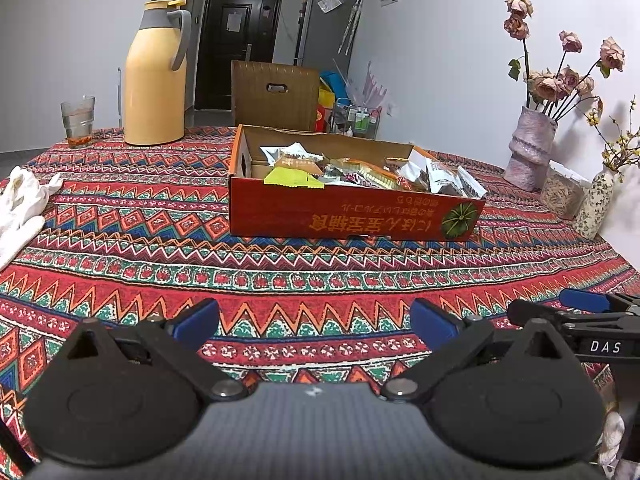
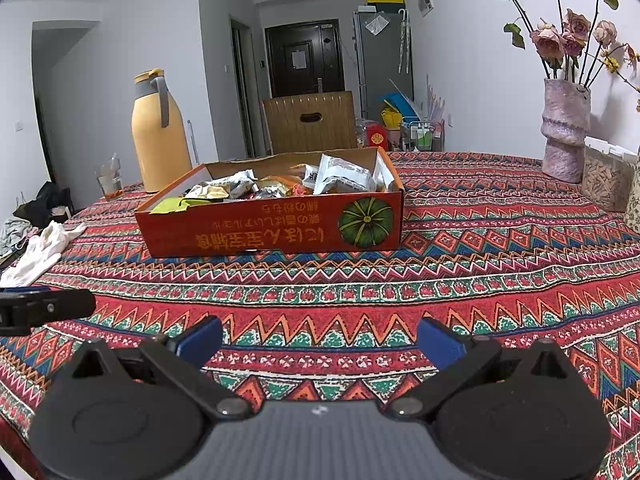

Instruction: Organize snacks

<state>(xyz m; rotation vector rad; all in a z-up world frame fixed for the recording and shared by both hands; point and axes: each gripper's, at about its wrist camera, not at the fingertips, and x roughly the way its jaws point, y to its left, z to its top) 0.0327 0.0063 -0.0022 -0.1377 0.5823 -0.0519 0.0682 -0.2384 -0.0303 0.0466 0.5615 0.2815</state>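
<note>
A shallow red cardboard box (image 1: pixel 352 218) (image 2: pixel 272 232) with a green pumpkin print sits on the patterned tablecloth ahead of both grippers. Several snack packets (image 1: pixel 360 174) (image 2: pixel 280 184) lie piled inside it, silver, orange and lime green. My left gripper (image 1: pixel 314 322) hovers low over the cloth well short of the box, open, nothing between its blue pads. My right gripper (image 2: pixel 320 340) is likewise open and empty, near the table's front. In the left wrist view the right gripper's fingers (image 1: pixel 580 306) show at the right edge. The left gripper's tip (image 2: pixel 44 312) shows in the right wrist view.
A yellow thermos jug (image 1: pixel 156 76) (image 2: pixel 160 136) and a glass (image 1: pixel 78 122) stand back left. White gloves (image 1: pixel 20 204) (image 2: pixel 44 252) lie at the left edge. A vase of dried roses (image 1: pixel 530 152) (image 2: pixel 564 132), a clear container (image 2: pixel 608 176) and a small floral vase (image 1: pixel 596 204) line the right wall. A wooden chair (image 1: pixel 276 96) stands behind.
</note>
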